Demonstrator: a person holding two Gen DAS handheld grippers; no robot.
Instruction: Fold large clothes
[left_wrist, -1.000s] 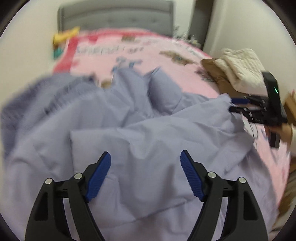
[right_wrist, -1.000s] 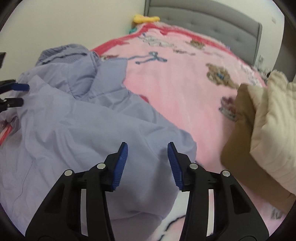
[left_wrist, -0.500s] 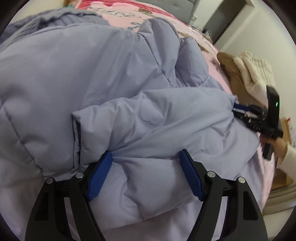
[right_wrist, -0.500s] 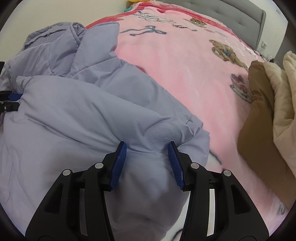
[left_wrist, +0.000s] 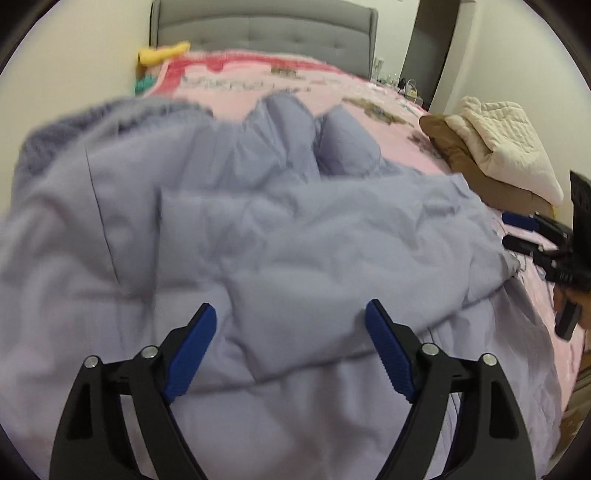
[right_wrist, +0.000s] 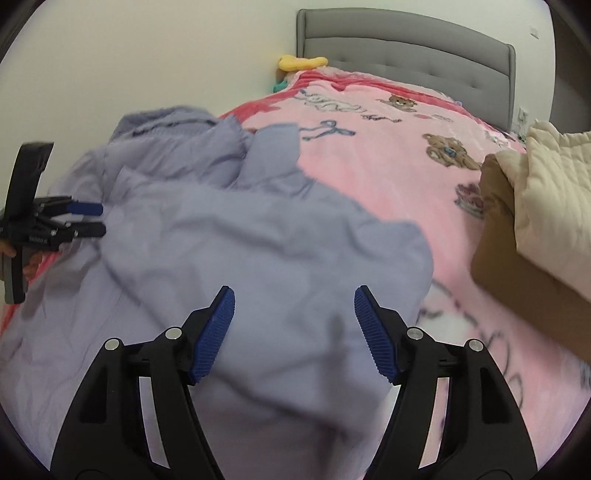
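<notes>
Lavender padded jacket (left_wrist: 295, 236) lies crumpled on the pink blanket (right_wrist: 388, 177). Left gripper (left_wrist: 291, 350) and right gripper (right_wrist: 293, 332): jaws opening above the fabric, nothing clamped.

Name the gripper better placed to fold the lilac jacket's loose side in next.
Right, probably. The right gripper, jaws opening, hovers over the lilac jacket's free edge beside bare pink blanket; the left gripper, also opening, is over its bulky middle.

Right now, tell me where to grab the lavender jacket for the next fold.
Probably the jacket's loose near corner, which lies flat below the right gripper, whose jaws are opening with nothing pinched. Come down from above and pinch the edge, not the puffy middle.
</notes>
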